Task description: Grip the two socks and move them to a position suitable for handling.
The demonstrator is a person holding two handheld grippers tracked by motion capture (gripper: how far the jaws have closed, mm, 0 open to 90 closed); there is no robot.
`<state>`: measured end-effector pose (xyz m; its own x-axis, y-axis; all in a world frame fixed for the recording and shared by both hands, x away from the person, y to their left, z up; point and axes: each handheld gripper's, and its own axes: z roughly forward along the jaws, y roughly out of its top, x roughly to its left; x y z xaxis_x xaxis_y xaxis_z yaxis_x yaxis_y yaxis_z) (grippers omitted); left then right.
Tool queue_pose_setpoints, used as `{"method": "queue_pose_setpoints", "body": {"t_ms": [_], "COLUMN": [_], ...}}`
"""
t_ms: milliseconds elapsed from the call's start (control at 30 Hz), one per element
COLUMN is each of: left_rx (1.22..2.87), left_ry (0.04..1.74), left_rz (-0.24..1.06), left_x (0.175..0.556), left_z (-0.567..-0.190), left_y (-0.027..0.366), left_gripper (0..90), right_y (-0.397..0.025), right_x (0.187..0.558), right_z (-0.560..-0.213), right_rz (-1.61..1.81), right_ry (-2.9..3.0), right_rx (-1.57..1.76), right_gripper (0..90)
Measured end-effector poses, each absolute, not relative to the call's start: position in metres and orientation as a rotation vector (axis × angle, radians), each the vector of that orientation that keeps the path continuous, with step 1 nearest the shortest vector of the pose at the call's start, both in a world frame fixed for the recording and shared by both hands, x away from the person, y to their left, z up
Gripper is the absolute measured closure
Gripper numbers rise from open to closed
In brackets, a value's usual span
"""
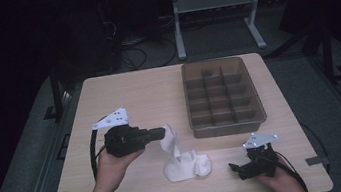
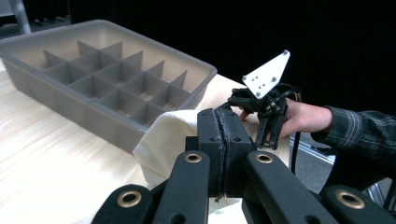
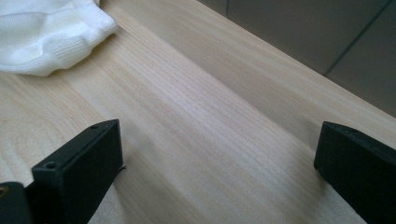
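No readable text, labels or numbers anywhere — none on any surface.

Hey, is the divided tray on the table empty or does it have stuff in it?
Empty: the tray shows bare compartment floors in the high view.

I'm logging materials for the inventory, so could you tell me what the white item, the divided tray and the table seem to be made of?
White item: soft ribbed knit fabric, probably cotton.
Tray: grey, slightly see-through plastic, matte.
Table: pale wood grain, possibly laminate.
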<state>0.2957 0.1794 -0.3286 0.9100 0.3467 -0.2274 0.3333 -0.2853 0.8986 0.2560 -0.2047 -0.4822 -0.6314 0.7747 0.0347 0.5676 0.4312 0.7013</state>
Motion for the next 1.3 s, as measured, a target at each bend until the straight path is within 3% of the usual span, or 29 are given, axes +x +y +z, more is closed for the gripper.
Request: {"method": "queue_pose_setpoints", "body": {"t_ms": [1300], "left_rx": [1.955], "left_ry": [0.361], "left_rz": [-0.137], "left_x": [0.294], "left_z": [-0.347], "left_y": [0.099], "left_gripper": [89.4], "right_y": [-0.205], "right_x": [0.256], "right_z": [-0.482], "right_rz": [1.004], "right_ry": [2.394], "right_rx": [1.159], "right_gripper": [0.8]}}
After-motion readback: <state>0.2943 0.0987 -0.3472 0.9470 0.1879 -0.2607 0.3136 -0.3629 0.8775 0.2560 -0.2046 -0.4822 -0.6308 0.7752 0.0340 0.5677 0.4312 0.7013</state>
